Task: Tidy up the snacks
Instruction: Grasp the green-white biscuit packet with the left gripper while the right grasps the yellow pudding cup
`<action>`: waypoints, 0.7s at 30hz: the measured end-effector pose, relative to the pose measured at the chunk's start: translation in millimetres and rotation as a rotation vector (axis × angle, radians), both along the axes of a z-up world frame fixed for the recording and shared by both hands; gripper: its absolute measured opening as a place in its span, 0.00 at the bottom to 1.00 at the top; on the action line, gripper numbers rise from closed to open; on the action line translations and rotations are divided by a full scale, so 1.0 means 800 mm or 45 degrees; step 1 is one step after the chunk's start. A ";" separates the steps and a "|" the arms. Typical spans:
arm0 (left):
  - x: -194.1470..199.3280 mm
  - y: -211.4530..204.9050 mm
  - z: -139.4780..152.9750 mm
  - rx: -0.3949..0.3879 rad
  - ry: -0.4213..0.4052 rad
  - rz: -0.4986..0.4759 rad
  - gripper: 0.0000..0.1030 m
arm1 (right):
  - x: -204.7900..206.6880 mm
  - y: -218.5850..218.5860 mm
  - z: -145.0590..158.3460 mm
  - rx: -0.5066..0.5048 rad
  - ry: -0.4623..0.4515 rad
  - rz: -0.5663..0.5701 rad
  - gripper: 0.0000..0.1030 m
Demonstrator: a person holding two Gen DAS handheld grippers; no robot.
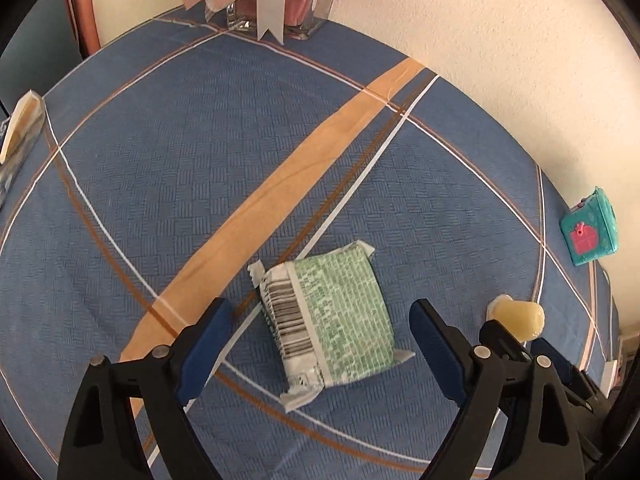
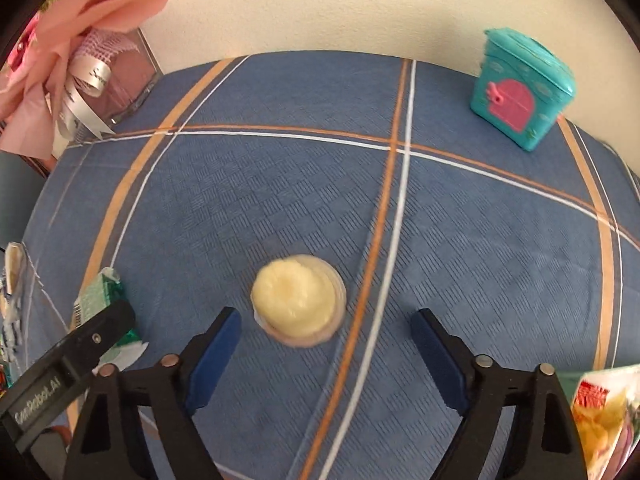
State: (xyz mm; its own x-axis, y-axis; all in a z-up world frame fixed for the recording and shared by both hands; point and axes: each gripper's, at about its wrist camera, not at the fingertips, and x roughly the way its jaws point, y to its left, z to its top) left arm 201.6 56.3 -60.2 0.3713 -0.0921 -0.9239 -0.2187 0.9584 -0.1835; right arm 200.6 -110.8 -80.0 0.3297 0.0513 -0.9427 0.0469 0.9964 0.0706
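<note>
A green and white snack packet (image 1: 328, 320) with a barcode lies on the blue checked tablecloth (image 1: 180, 184). My left gripper (image 1: 322, 312) hangs over it, open, the packet between its blue pads without contact. A pale yellow pudding cup (image 2: 298, 300) sits on the cloth just ahead of my right gripper (image 2: 326, 320), which is open and holds nothing. The same cup (image 1: 518, 318) shows at the right of the left wrist view, behind the right gripper's fingers. The packet's end (image 2: 100, 292) and a left finger (image 2: 96, 332) appear at the left of the right wrist view.
A glass vase (image 1: 276, 16) with pink paper and ribbon stands at the back by the wall. A teal toy box (image 2: 520, 88) with a pink door stands at the back right. A crisp bag (image 2: 604, 412) lies at the near right. Wrapped items (image 1: 20, 132) lie at the left edge.
</note>
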 end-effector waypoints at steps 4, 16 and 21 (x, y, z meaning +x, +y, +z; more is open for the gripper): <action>0.003 -0.002 0.000 0.040 -0.012 0.010 0.76 | 0.006 0.012 0.000 -0.073 -0.017 0.040 0.75; -0.004 -0.002 0.004 0.053 -0.027 -0.026 0.50 | -0.009 0.027 0.004 -0.090 -0.066 0.094 0.49; -0.005 -0.009 0.005 0.043 -0.019 -0.055 0.49 | -0.024 0.029 0.009 -0.122 -0.064 0.108 0.48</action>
State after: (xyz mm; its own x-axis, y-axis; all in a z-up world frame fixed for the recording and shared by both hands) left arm 198.0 48.9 -56.4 0.3814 -0.0775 -0.9211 -0.1744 0.9726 -0.1540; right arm 181.3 -88.0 -73.2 0.3753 -0.0085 -0.9269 -0.0393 0.9989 -0.0250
